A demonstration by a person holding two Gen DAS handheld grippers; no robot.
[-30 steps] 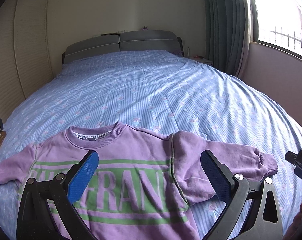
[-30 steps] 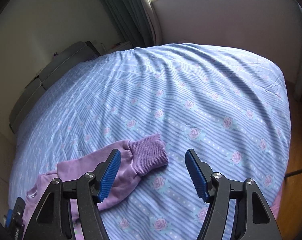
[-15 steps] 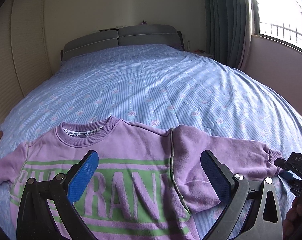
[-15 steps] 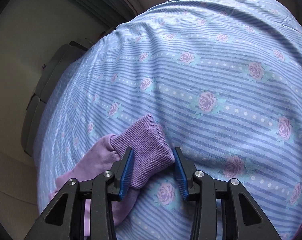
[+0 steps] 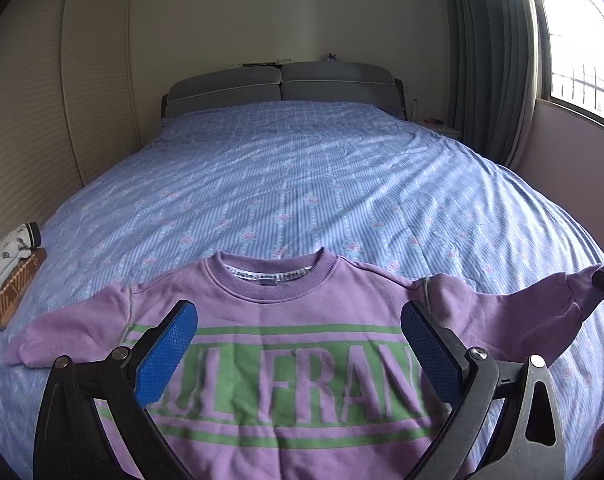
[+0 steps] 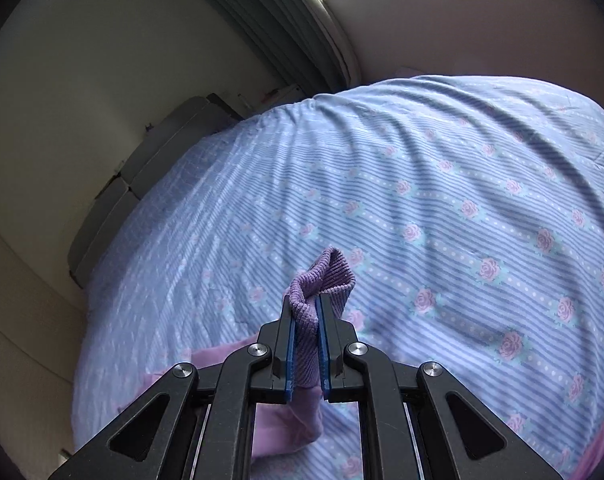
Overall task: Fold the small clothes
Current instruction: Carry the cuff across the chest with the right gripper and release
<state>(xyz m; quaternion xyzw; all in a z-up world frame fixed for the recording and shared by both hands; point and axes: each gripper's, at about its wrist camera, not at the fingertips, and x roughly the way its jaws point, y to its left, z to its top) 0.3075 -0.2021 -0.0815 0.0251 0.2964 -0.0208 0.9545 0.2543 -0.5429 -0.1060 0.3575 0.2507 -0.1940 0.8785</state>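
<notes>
Sweatshirt (image 5: 285,360) lies face-up on the bed (image 5: 322,184). The right gripper (image 6: 305,316) has its fingers clamped on the sleeve cuff (image 6: 322,280), lifted; the left gripper (image 5: 297,344) hovers with fingers apart. Carry the cuff across the chest, keeping the sleeve flat and taut.

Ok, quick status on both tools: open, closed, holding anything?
Left tool: open, empty, hovering over the purple sweatshirt.
Right tool: closed on the sweatshirt's ribbed sleeve cuff, lifted off the bedspread.
</notes>
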